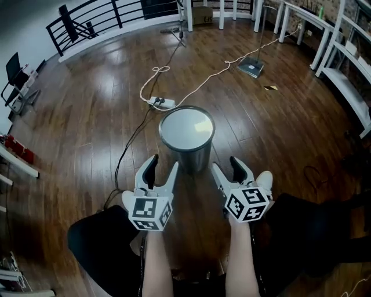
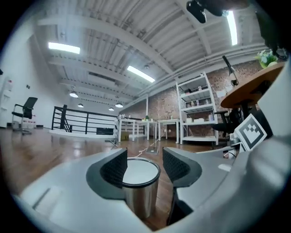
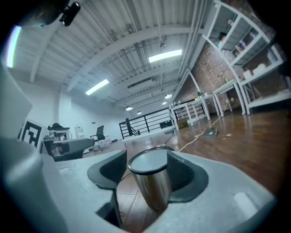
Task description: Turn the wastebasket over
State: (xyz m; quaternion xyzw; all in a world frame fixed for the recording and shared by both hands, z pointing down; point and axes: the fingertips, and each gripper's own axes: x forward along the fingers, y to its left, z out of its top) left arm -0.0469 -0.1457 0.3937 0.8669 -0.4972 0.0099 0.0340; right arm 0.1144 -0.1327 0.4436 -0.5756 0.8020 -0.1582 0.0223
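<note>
Head view shows the left gripper (image 1: 163, 163) and the right gripper (image 1: 225, 165) held side by side over the person's legs, both with jaws spread and nothing between the pads. The wastebasket (image 1: 186, 136) stands on the floor (image 1: 87, 133) just beyond their tips, in line with the gap between the two grippers. Each gripper view frames it through the open jaws, out ahead of them, with no pad pressing on it. It is a shiny metal can standing on its narrower end, its wider, dark-rimmed end up and showing a pale flat face. The floor is dark glossy wood planks in a large room with a black railing (image 1: 98, 20) along the far edge, white shelves (image 1: 348, 81) at the right and a black chair (image 1: 16, 75) at the left. A power strip (image 1: 162, 102) lies just behind the wastebasket, with a white cable (image 1: 203, 81) running off toward a flat grey device (image 1: 251, 68) and a black cable (image 1: 130, 145) curving past the wastebasket's left side. A cardboard box (image 1: 202, 14) sits far back.
</note>
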